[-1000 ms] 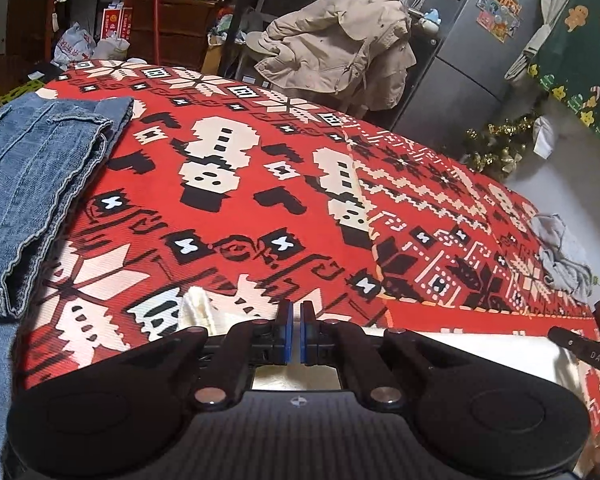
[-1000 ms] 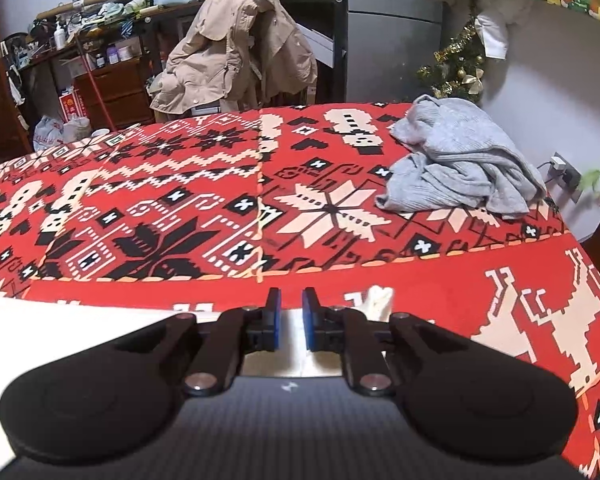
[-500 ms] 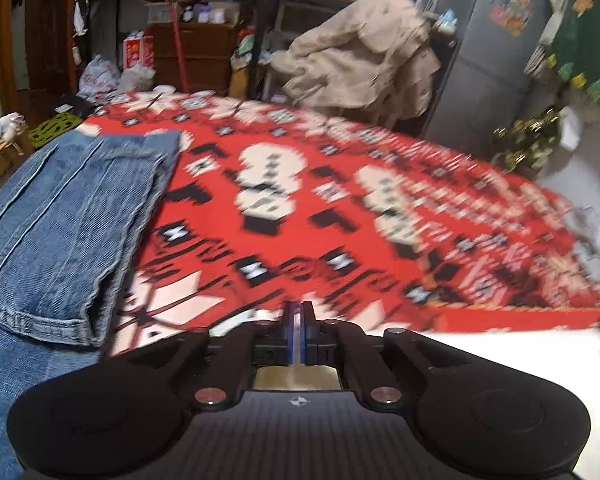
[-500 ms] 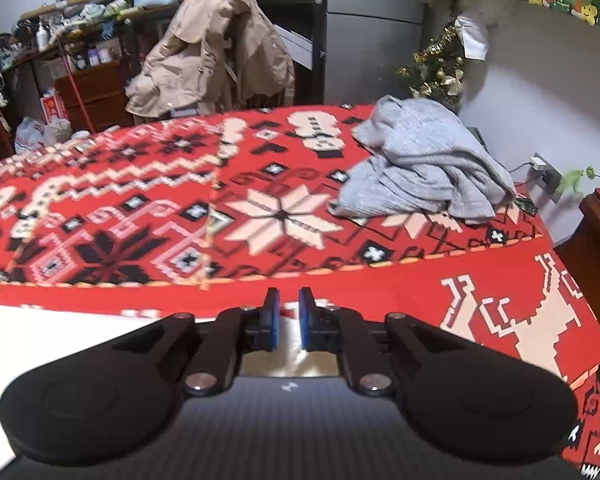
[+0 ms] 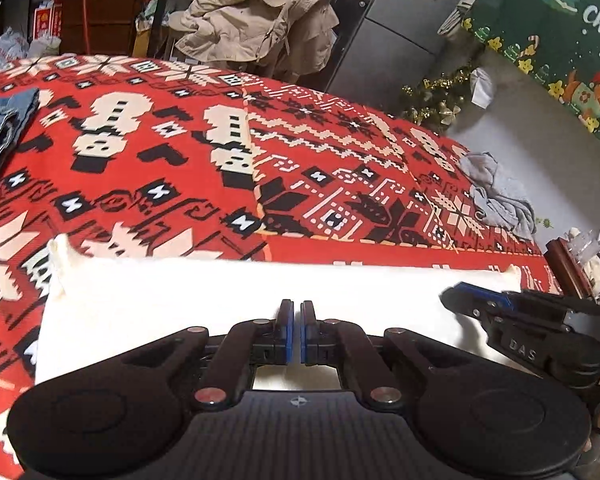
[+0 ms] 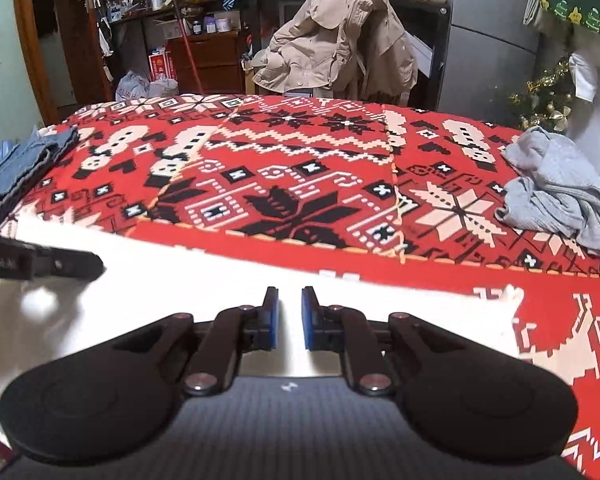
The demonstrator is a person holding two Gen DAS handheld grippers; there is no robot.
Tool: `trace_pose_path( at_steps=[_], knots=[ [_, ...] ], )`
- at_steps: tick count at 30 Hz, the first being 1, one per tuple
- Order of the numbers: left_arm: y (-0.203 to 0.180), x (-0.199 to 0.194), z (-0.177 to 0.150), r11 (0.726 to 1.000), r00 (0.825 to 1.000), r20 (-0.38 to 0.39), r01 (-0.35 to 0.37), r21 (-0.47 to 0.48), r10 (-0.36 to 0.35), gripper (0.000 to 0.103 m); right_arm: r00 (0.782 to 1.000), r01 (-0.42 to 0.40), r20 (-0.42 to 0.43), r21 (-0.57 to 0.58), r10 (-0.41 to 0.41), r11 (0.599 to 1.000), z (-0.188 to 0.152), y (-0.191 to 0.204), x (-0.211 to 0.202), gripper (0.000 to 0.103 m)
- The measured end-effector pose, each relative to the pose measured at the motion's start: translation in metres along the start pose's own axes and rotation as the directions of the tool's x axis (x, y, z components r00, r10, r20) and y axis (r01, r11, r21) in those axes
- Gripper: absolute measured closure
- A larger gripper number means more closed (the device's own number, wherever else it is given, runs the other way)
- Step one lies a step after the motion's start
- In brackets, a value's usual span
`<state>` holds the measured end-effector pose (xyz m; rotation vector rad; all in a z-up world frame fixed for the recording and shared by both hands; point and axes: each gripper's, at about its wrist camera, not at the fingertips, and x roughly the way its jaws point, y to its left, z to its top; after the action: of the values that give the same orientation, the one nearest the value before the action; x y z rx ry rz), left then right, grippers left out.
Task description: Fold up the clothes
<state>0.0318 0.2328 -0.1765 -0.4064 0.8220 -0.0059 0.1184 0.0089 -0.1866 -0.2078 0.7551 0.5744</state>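
Looking along the left gripper (image 5: 294, 330), its blue pads stand a narrow slit apart with nothing between them, above a white cloth (image 5: 204, 300) lying flat on the near part of the red patterned blanket (image 5: 172, 168). The cloth's far edge runs straight from a raised corner at 9 o'clock to another at 3 o'clock, where the right gripper (image 5: 466, 298) sits. Folded jeans (image 5: 0, 128) lie at 10 o'clock, a grey garment (image 5: 500, 196) at 2 o'clock; bare blanket lies between.

From the right gripper (image 6: 287, 318), the jaws stand somewhat wider, empty, over the cloth (image 6: 220, 280). The left gripper (image 6: 60, 264) enters at 9 o'clock, the garment (image 6: 560, 192) at 2 o'clock.
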Motion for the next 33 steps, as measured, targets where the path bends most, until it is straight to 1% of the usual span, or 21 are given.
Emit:
trace_pose_path(
  at_steps=[6, 9, 13, 16, 20, 25, 26, 28, 30, 31, 33],
  knots=[
    [0.008, -0.016, -0.009, 1.000, 1.000, -0.007, -0.009, -0.009, 0.009, 0.101, 1.000, -0.015, -0.023, -0.011, 0.015, 1.000, -0.014, -0.014, -0.021, 0.091],
    [0.009, -0.015, -0.002, 1.000, 1.000, 0.007, -0.025, -0.006, 0.025, 0.101, 1.000, -0.016, -0.016, 0.006, 0.016, 1.000, -0.014, -0.025, -0.029, 0.090],
    [0.011, -0.001, 0.013, 0.999, 0.999, 0.018, -0.038, -0.023, 0.039, 0.101, 0.999, 0.035, 0.012, 0.038, -0.036, 0.999, 0.000, -0.036, -0.020, 0.090],
    [0.013, 0.004, 0.017, 0.998, 0.999, 0.008, -0.052, -0.032, 0.052, 0.101, 0.997, 0.076, -0.002, 0.036, -0.076, 0.996, 0.005, -0.039, -0.004, 0.090],
    [0.014, -0.006, 0.004, 0.999, 0.999, 0.010, -0.048, 0.008, 0.048, 0.101, 0.995, 0.098, -0.003, -0.033, -0.098, 0.995, -0.008, -0.034, -0.011, 0.090],
    [0.015, -0.028, -0.014, 0.998, 0.999, -0.008, -0.048, 0.028, 0.048, 0.101, 0.997, 0.070, -0.030, -0.048, -0.072, 0.996, -0.027, -0.037, -0.036, 0.090],
    [0.014, -0.033, -0.017, 0.999, 0.999, -0.009, -0.038, 0.027, 0.038, 0.100, 0.997, 0.064, -0.037, -0.042, -0.066, 0.997, -0.029, -0.039, -0.041, 0.090],
    [0.011, -0.041, -0.020, 1.000, 1.000, -0.013, 0.005, 0.019, -0.005, 0.100, 0.998, 0.043, -0.035, -0.016, -0.043, 0.999, -0.029, -0.041, -0.051, 0.089],
    [0.004, -0.044, -0.023, 0.998, 0.998, -0.017, 0.058, 0.016, -0.058, 0.100, 1.000, 0.001, -0.024, 0.009, -0.001, 1.000, -0.028, -0.039, -0.059, 0.089],
    [0.000, -0.042, -0.024, 0.997, 0.997, -0.027, 0.072, 0.019, -0.071, 0.100, 1.000, -0.022, -0.019, 0.008, 0.022, 1.000, -0.027, -0.035, -0.062, 0.089],
    [-0.010, -0.035, -0.027, 0.996, 0.996, -0.054, 0.078, 0.041, -0.076, 0.100, 0.999, -0.036, -0.021, -0.020, 0.036, 0.999, -0.026, -0.022, -0.060, 0.089]
  ],
)
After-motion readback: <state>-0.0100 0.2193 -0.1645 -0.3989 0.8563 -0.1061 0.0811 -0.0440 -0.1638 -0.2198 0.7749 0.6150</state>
